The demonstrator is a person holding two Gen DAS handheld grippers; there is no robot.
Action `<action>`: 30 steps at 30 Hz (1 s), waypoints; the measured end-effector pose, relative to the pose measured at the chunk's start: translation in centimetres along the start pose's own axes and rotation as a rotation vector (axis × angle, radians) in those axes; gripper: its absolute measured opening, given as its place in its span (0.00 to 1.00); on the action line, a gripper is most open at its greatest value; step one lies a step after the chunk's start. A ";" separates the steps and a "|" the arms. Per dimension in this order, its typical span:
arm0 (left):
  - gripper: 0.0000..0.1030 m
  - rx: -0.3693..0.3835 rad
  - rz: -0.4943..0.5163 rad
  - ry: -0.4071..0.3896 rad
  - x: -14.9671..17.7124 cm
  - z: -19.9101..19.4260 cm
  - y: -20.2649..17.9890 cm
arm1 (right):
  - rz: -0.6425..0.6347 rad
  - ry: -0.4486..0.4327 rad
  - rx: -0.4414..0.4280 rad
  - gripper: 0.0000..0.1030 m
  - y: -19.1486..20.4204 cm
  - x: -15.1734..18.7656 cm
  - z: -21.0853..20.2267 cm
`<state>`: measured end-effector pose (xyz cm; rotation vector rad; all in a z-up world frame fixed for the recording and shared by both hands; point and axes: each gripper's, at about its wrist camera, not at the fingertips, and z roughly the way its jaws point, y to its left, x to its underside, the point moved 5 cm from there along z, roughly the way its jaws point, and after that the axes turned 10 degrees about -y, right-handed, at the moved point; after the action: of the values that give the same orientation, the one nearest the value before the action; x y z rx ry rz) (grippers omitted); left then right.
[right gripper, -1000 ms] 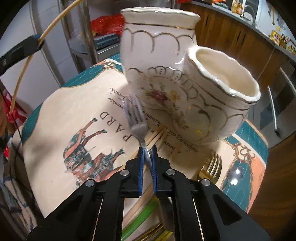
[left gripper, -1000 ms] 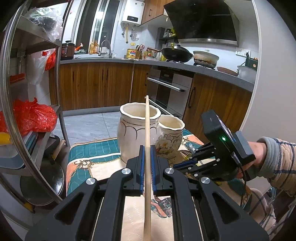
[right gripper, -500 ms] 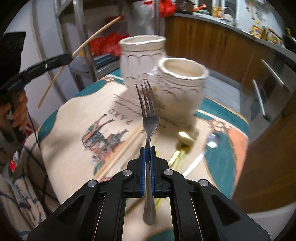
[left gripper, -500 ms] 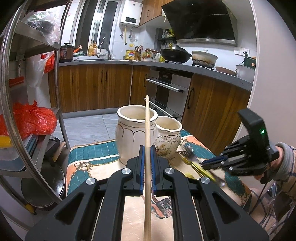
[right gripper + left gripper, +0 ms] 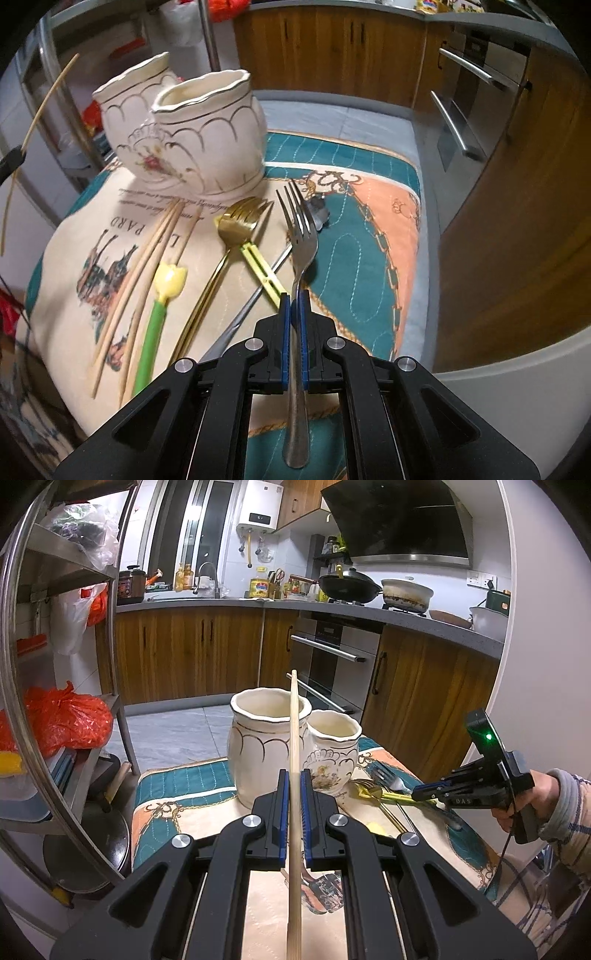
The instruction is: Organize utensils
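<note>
Both claws are loaded. The left gripper (image 5: 294,805) is clamped on a single wooden chopstick (image 5: 294,738), which points up and away so that its tip shows against the mouth of the tall ceramic jar (image 5: 264,746). I take that jar as my landmark: the shorter jar (image 5: 332,753) stands touching it.

To the right of the jars and well clear of them, the right gripper (image 5: 294,332) is pinched shut on the neck of a steel fork (image 5: 299,251), tines out front and above the cloth, handle trailing back between the arms.

On the printed tablecloth (image 5: 369,266) in front of the jars lie more chopsticks (image 5: 147,266), a gold fork (image 5: 236,221), a green-stemmed piece with a yellow tulip top (image 5: 162,295), a yellow-green slotted handle (image 5: 262,269) and a grey utensil (image 5: 258,291) crossing under it.

On handling, my guess is this. The fork is stiff, smooth metal, light, and apt to swivel in flat pads if gripped off balance; near the neck looks sensible. The chopstick is featherweight and thin, and it could roll or tilt between the pads, so a hold around mid-length suits it. The jars look like glazed ceramic: heavy enough to stay put, but they could chip if metal is dropped in hard.
</note>
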<state>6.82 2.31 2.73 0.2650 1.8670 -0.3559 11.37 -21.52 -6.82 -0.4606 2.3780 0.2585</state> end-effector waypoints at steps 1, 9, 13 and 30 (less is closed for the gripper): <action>0.06 -0.001 0.000 -0.001 0.0 0.0 0.0 | 0.002 0.007 -0.004 0.06 0.0 -0.1 0.1; 0.06 -0.004 -0.008 0.006 0.2 0.2 0.2 | 0.038 0.027 -0.013 0.06 -1.4 -0.9 0.8; 0.06 -0.002 -0.003 0.007 0.3 0.1 0.1 | 0.047 0.052 -0.023 0.08 -1.4 -1.3 1.3; 0.06 -0.008 -0.012 0.006 0.4 0.5 0.3 | -0.020 0.062 -0.014 0.06 -0.8 -1.6 1.7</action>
<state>7.23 2.44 2.18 0.2499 1.8765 -0.3558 13.83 -21.38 -7.02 -0.5058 2.4318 0.2554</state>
